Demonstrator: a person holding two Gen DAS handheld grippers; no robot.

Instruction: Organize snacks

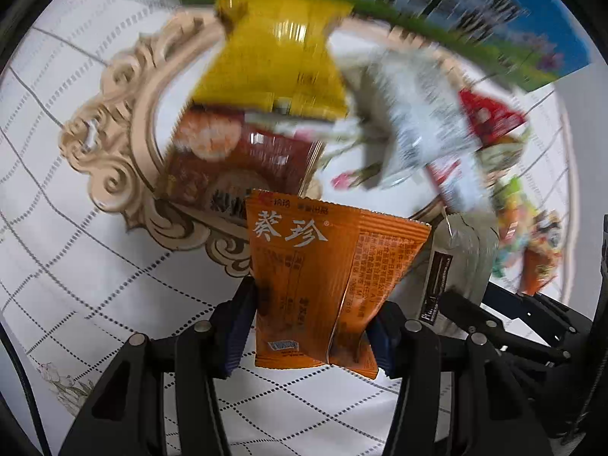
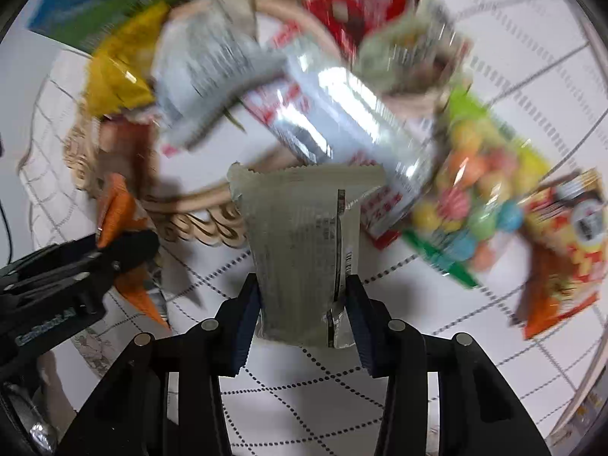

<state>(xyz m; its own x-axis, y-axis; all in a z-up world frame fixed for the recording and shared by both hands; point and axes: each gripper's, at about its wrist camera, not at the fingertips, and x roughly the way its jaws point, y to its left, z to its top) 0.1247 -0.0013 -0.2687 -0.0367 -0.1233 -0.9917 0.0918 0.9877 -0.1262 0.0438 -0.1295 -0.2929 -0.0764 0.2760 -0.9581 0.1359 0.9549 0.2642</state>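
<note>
My left gripper [image 1: 311,315] is shut on an orange snack packet [image 1: 323,277] and holds it above the near rim of an ornate beige tray [image 1: 114,140]. My right gripper [image 2: 304,311] is shut on a grey-green snack packet [image 2: 300,243], also near the tray's front rim [image 2: 197,224]. The grey-green packet shows in the left wrist view [image 1: 456,266], just right of the orange one. The orange packet and left gripper show at the left of the right wrist view [image 2: 121,212]. On the tray lie a yellow packet [image 1: 273,68], a brown-red packet [image 1: 235,159] and a silver packet [image 1: 418,114].
A bag of colourful candies [image 2: 478,190] and an orange-red snack bag [image 2: 562,243] lie right of the tray on the white quilted cloth [image 1: 76,247]. A red packet [image 1: 490,114] lies at the tray's far right. A blue-green box [image 1: 494,11] stands behind.
</note>
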